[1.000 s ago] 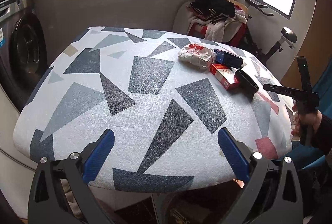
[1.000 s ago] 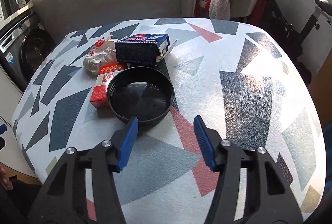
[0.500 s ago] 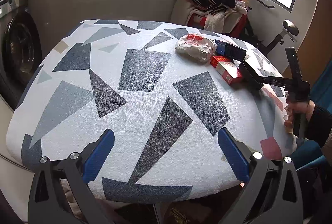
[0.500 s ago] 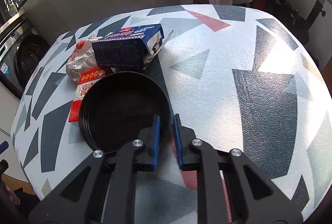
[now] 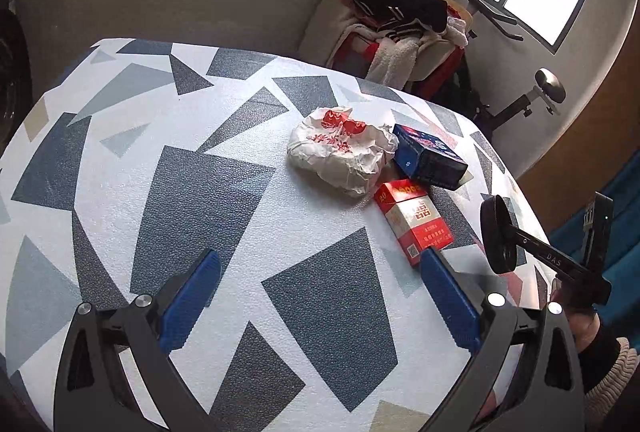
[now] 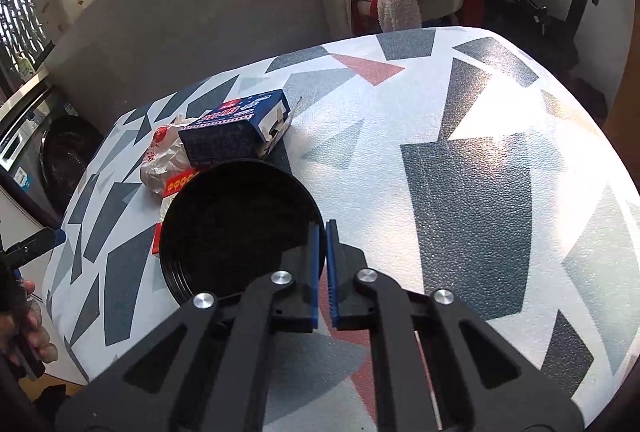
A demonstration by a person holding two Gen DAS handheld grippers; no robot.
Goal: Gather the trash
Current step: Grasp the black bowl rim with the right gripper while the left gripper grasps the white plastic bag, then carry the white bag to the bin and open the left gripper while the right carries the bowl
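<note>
Our right tongs (image 6: 323,264) are clamped on the rim of the black bowl (image 6: 236,228), which the left wrist view shows tipped on edge and raised off the bench (image 5: 200,192). Our left tongs (image 5: 320,308) hang spread wide over the patterned cover, holding nothing. At about one o'clock from them lies the red cigarette pack (image 5: 414,224); past it, still toward one o'clock, lie the crumpled white wrapper (image 5: 340,148) and, beside it, the blue carton (image 5: 428,156).
</note>
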